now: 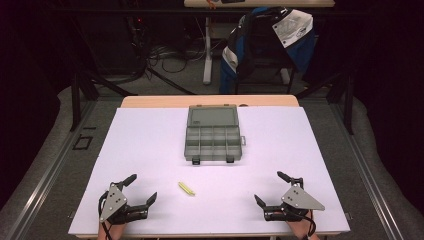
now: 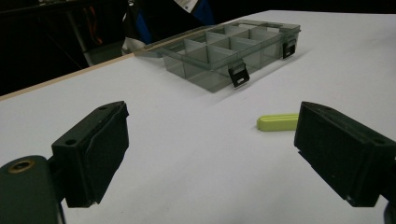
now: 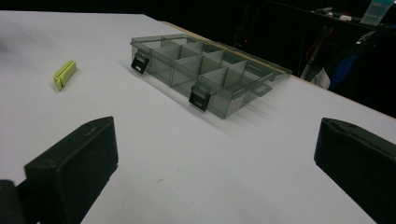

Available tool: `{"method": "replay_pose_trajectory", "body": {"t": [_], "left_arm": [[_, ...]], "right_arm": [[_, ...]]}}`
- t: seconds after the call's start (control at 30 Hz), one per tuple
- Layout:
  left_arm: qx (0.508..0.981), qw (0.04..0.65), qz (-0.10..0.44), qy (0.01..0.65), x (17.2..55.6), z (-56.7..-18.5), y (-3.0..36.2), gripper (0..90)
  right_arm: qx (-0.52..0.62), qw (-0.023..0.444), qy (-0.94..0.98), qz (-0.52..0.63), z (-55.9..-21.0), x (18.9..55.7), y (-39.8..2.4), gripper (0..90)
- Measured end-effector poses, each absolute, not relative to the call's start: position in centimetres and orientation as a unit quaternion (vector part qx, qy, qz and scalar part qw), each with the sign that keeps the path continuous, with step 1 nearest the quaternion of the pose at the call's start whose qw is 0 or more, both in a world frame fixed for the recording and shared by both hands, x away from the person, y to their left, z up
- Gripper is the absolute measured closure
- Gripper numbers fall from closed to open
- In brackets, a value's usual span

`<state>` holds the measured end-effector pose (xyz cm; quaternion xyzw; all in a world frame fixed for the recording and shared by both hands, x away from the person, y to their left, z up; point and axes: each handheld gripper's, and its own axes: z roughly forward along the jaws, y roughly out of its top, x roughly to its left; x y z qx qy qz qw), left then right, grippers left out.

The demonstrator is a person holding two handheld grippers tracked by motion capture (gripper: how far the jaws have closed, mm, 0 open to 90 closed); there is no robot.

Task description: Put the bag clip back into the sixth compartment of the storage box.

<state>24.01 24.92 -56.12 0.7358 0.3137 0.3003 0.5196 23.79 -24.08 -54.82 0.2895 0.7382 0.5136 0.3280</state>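
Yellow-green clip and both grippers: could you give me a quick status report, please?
Left gripper open, empty. Right gripper open, empty. Yellow-green clip flat on table, untouched. Compartment box open beyond it; nothing in the way.

Open compartment box (image 3: 205,74), yellow-green clip (image 3: 64,74) left.

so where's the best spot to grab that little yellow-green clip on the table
Probably across its long narrow sides, near the middle. The yellow-green clip lies flat on the white table, apart from the compartment box. The open left gripper is nearest; come from above, jaws straddling its width.

no text, label or number is legible anywhere here.
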Motion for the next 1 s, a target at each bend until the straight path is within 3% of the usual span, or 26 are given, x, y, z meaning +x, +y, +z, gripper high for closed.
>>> {"method": "replay_pose_trajectory", "body": {"t": [1.0], "left_arm": [[0.737,0.518,0.291,0.321,24.1,-56.1,25.1,10.3]], "right_arm": [[0.277,0.266,0.792,0.475,-55.0,26.2,-20.1,0.0]]}}
